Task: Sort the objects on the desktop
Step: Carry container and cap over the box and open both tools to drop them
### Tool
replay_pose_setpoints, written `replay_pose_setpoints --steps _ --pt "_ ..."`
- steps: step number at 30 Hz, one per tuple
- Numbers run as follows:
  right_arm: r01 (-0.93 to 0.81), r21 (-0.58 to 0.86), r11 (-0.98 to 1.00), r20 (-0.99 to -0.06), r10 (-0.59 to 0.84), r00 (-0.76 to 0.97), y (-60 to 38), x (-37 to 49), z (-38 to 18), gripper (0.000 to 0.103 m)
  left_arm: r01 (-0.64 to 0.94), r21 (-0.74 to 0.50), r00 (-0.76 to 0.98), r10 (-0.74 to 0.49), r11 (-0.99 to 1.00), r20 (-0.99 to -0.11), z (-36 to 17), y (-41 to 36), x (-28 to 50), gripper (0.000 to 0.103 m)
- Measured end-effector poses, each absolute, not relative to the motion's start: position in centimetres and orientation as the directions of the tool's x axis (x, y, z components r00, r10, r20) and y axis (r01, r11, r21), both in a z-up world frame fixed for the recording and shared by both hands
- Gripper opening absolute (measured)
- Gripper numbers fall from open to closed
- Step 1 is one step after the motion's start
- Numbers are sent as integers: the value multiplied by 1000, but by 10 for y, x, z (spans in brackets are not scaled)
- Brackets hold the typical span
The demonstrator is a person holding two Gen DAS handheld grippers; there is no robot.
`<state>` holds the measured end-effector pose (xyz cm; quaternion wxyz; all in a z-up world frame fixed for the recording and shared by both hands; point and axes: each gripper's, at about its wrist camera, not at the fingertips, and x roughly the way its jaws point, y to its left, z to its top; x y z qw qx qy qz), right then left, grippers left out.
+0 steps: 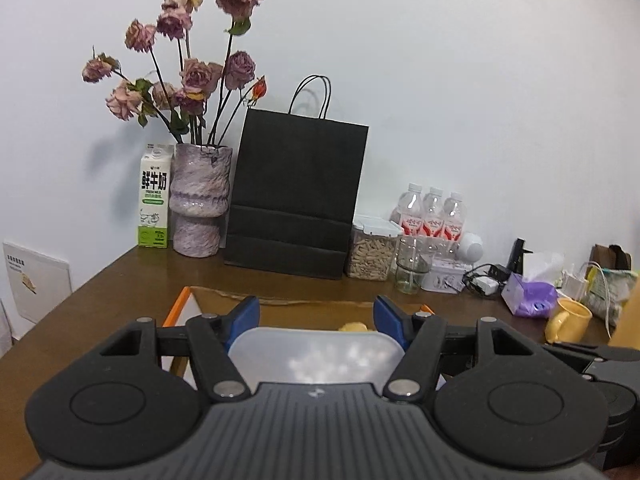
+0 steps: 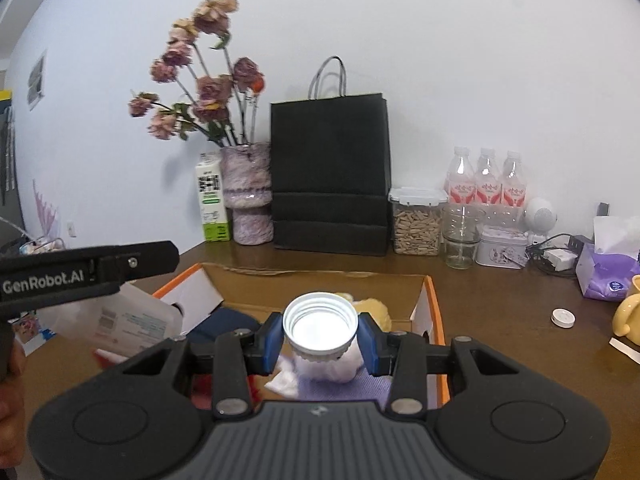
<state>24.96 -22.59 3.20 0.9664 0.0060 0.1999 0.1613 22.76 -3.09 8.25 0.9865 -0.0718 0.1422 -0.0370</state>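
Jaws pinch white cap above cardboard box

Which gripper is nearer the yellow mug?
Right. The right gripper, shut on a white cap, is above the box beside the mug; the left gripper, holding a translucent container, is farther left.

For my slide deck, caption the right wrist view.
Right gripper holds a white ribbed plastic cap above an orange-edged cardboard box of mixed items on a brown wooden desk.
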Motion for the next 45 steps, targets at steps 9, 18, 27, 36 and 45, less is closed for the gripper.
replay_pose_setpoints --steps 9,18,27,36,45 --pt "-248 110 962 -423 271 865 -238 308 -1 39 32 -139 928 -81 990 -363 40 -24 296 65" --pt "-260 101 960 -447 277 851 -234 304 -18 39 44 -57 924 -63 997 -377 21 -35 294 65" --pt "-260 80 962 -456 267 849 -229 300 -23 39 43 -23 919 -49 999 -392 16 -41 293 65" --pt "-264 105 959 -377 285 881 -232 291 -14 103 -69 -14 950 62 998 -305 21 -36 280 103" --pt "-260 72 963 -388 267 882 -227 290 -15 103 -80 -24 948 68 997 -310 24 -34 280 103"
